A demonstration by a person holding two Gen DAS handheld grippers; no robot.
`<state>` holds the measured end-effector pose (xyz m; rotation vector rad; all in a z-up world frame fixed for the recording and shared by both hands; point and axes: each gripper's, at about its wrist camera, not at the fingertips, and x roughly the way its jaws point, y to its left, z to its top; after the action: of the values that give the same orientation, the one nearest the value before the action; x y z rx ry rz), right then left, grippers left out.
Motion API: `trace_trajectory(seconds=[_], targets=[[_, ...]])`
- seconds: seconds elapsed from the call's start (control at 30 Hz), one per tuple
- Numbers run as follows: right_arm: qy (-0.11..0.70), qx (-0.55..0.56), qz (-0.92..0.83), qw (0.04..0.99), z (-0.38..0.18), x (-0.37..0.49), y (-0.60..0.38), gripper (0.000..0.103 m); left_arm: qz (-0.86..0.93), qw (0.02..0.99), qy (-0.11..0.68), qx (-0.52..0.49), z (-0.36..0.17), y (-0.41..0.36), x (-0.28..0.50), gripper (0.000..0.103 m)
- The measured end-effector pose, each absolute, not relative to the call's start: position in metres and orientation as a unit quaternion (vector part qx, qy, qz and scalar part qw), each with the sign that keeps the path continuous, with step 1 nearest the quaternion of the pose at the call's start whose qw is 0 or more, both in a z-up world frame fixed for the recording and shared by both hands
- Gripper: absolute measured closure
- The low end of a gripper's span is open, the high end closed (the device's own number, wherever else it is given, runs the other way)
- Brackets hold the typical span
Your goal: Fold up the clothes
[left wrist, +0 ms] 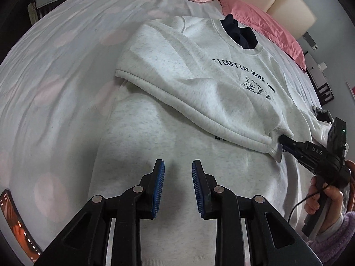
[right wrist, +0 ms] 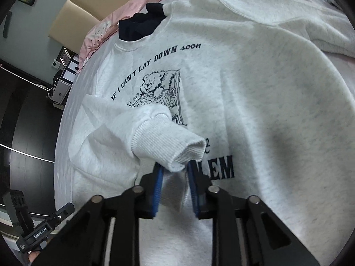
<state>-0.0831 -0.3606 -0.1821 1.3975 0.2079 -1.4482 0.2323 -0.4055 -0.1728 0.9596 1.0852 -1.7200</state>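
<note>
Blue-padded right gripper [right wrist: 172, 173] pinches the ribbed cuff [right wrist: 177, 153] of a pale grey printed fleece sweatshirt [right wrist: 255, 93], spread on the bed ahead of both tongs. Sleeve-folding seems underway; next, lay this cuff across the chest. Left gripper [left wrist: 178, 166] hovers over the hem, spread and empty.

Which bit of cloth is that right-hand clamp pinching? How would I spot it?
Start from the pale grey sweatshirt spread on the bed, printed with a bear. One sleeve lies folded across its chest. At that sleeve's end is the ribbed cuff, the only ridged knit there, caught between the right gripper's blue pads.
</note>
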Motion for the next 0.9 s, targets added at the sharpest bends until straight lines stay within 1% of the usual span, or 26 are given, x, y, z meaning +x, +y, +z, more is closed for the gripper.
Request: trace_trajectory(seconds=[0.1,0.2,0.4,0.5,0.67,0.77,0.8,0.83,0.9], targets=[[0.100,0.562,-0.622,0.535,-0.160,-0.079,-0.361,0.100,-0.693,0.428,0.427,0.394,-0.181,-0.405,0.228,0.075],[0.130,0.526,-0.636,0.549,-0.119,-0.070,-0.373,0.101,-0.696,0.421,0.424,0.398,-0.187,-0.404,0.227,0.075],[0.184,0.444,-0.659,0.579,-0.020,-0.043,-0.420,0.101,-0.690,0.428,0.448,0.375,-0.192,-0.417,0.249,0.075],[0.195,0.407,-0.672,0.587,0.028,-0.031,-0.447,0.101,-0.689,0.429,0.466,0.352,-0.192,-0.423,0.265,0.075],[0.212,0.347,-0.693,0.595,0.096,-0.018,-0.486,0.101,-0.687,0.408,0.531,0.283,-0.198,-0.442,0.305,0.075],[0.216,0.330,-0.696,0.599,0.120,-0.018,-0.503,0.101,-0.700,0.410,0.521,0.267,-0.194,-0.459,0.310,0.075],[0.216,0.329,-0.695,0.601,0.124,-0.019,-0.507,0.101,-0.704,0.406,0.519,0.264,-0.194,-0.465,0.309,0.069],[0.216,0.327,-0.694,0.604,0.128,-0.019,-0.512,0.101,-0.707,0.402,0.519,0.264,-0.195,-0.470,0.305,0.059],[0.219,0.321,-0.690,0.611,0.133,-0.019,-0.519,0.101,-0.719,0.396,0.504,0.268,-0.196,-0.481,0.292,0.049]])
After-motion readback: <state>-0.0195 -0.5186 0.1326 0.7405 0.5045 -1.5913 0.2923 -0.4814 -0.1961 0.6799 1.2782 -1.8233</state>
